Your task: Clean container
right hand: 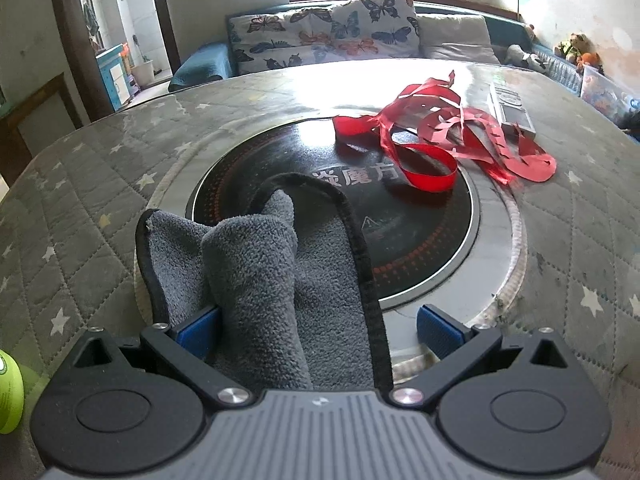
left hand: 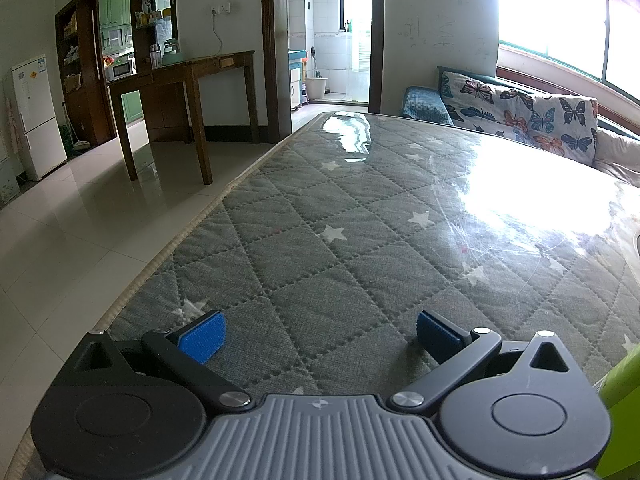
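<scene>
A lime-green container pokes in at the lower right edge of the left wrist view; the same container shows at the lower left edge of the right wrist view, mostly cut off. My left gripper is open over the quilted table cover, nothing between its blue pads. My right gripper is open too. A bunched grey cloth with a black hem lies between its fingers, against the left pad, draped onto the round black cooktop.
Red ribbon scraps lie tangled across the cooktop's far side, beside a silver flat device. A butterfly-print sofa stands behind the table. The table's left edge drops to a tiled floor, with a wooden desk beyond.
</scene>
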A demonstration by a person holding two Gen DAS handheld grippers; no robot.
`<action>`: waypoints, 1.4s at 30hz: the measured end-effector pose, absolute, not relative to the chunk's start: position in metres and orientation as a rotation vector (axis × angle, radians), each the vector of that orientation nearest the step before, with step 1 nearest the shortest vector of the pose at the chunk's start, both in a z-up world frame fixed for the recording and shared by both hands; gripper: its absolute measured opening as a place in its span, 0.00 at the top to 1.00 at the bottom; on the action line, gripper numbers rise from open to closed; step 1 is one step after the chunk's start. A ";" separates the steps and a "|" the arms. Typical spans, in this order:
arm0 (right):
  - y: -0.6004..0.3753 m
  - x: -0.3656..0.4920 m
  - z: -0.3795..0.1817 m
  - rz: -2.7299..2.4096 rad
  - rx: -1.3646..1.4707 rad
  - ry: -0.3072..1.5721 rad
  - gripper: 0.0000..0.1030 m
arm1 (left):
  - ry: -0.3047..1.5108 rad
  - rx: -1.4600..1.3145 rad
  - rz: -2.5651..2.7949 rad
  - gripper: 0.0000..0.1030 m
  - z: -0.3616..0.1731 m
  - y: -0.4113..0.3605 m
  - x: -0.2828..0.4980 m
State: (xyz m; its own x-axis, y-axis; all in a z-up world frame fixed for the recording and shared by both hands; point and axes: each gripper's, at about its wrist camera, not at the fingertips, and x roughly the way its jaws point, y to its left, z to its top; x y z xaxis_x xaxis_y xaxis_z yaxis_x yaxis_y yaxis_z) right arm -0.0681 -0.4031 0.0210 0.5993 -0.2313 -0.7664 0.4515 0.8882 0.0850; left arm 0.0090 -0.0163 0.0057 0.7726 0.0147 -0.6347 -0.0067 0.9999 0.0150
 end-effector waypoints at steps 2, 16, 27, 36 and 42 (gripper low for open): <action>-0.402 -0.069 0.020 -0.405 0.278 0.830 0.00 | 0.688 0.012 0.012 0.00 0.006 -0.016 0.009; -0.396 -0.078 0.012 -0.399 0.232 0.731 0.00 | 0.688 0.012 0.012 0.00 0.006 -0.016 0.009; -0.396 -0.081 0.009 -0.401 0.224 0.693 0.00 | 0.688 0.012 0.012 0.00 0.006 -0.016 0.009; -0.395 -0.082 0.009 -0.401 0.224 0.690 0.00 | 0.688 0.012 0.012 0.00 0.006 -0.016 0.009; -0.394 -0.082 0.009 -0.401 0.223 0.690 0.00 | 0.688 0.012 0.012 0.00 0.006 -0.016 0.009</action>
